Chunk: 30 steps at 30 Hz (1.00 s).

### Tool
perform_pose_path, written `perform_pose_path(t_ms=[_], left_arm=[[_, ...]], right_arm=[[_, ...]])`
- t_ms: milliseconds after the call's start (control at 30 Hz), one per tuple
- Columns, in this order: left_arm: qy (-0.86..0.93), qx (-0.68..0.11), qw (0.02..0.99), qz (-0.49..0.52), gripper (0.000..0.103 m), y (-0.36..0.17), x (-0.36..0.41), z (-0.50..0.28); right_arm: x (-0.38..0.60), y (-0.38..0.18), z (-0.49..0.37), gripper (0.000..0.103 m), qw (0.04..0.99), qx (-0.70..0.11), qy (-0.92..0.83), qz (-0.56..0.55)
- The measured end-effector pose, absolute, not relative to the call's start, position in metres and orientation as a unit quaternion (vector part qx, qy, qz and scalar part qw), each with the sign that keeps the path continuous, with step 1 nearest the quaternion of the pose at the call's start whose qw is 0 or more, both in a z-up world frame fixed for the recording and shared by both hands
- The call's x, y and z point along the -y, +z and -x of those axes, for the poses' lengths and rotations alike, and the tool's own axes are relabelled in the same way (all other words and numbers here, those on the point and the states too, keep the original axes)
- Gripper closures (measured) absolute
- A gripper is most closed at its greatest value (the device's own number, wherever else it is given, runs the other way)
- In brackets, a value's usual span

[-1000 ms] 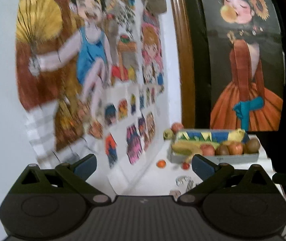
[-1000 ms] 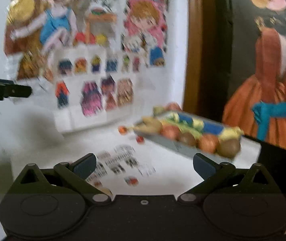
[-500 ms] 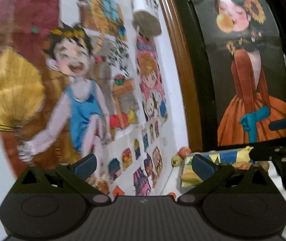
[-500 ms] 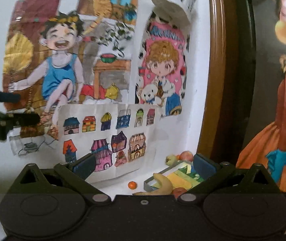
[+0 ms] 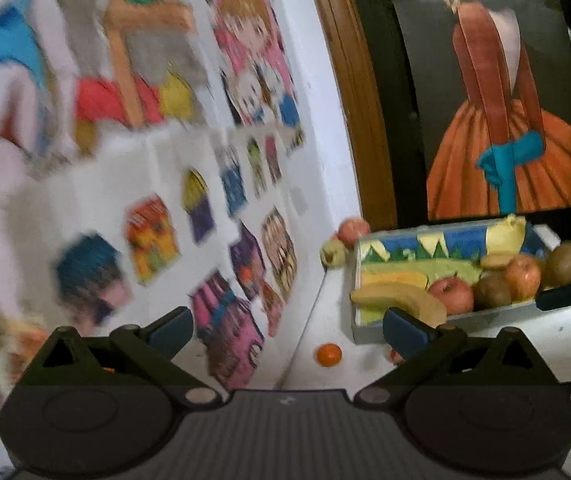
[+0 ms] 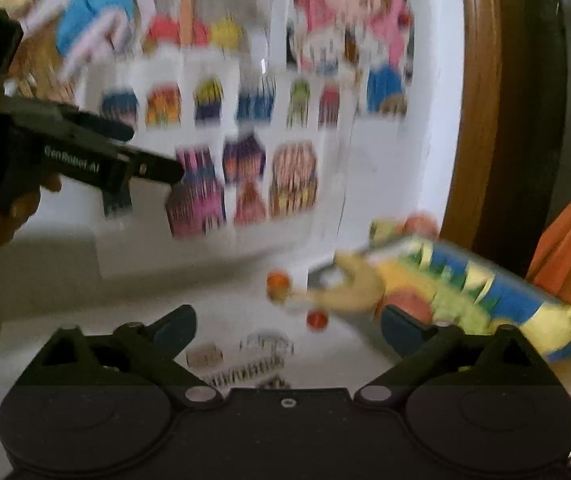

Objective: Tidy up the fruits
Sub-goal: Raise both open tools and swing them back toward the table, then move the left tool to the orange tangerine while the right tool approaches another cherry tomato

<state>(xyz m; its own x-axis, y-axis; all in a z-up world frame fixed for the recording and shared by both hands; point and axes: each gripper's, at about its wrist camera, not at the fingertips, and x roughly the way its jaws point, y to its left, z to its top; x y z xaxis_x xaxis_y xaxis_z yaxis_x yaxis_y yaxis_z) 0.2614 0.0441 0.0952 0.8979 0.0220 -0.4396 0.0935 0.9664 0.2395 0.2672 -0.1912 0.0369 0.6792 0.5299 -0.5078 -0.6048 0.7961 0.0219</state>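
— Left wrist view: what is shown of the fruit, and how are the tools set?

— A painted tray (image 5: 437,240) is seen at the back right corner of the white table (image 5: 565,332), against the dark framed picture (image 5: 501,92). A banana (image 5: 397,300) lies along the tray's near left edge, with a red apple (image 5: 451,292), a kiwi (image 5: 491,290), a second apple (image 5: 523,274) and another kiwi (image 5: 563,262) lined along the near wall. Outside the tray, a small orange fruit (image 5: 329,354) rests on the table near its front left corner, and two more fruits (image 5: 343,242) sit behind its far left corner by the wall. The left gripper (image 5: 285,328) is held spread wide, with nothing between its fingers.

— And the right one?

— The right gripper (image 6: 287,326) is likewise spread and empty. That view is smeared by motion, so a small red fruit (image 6: 316,319) just off the tray's near corner can only probably be called a tomato or cherry.

— How should the step be done well?

— An approach to a loose fruit appears to be in hand. The small orange fruit is best centred between the spread fingers, which should be lowered until the table is nearly touched and closed gently, since a round fruit is likely to roll. The banana's overhanging end should be avoided.
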Motion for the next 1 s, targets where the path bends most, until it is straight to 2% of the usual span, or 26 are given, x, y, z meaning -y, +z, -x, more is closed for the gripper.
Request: perform_pose_path(t_ms=[300,567,867,1000], left_arm=[[-0.02,-0.256,0.943,-0.21,0.0,0.037,-0.024,-0.308],[-0.027,-0.267,0.925,-0.268,0.0,0.009,-0.015,-0.332],[-0.055,-0.271,0.91,-0.309,0.002,-0.021,-0.008,-0.353],[-0.062,-0.279,0.903,-0.32,0.007,-0.035,-0.005,-0.364]], right_arm=[[0.176,-0.017,-0.315,0.021,0.901,-0.296,0.31,0.066],[0.169,-0.043,-0.35,0.035,0.898,-0.32,0.298,0.037],[0.168,-0.053,-0.368,0.041,0.896,-0.324,0.302,0.022],[0.172,-0.055,-0.37,0.041,0.896,-0.323,0.304,0.02]])
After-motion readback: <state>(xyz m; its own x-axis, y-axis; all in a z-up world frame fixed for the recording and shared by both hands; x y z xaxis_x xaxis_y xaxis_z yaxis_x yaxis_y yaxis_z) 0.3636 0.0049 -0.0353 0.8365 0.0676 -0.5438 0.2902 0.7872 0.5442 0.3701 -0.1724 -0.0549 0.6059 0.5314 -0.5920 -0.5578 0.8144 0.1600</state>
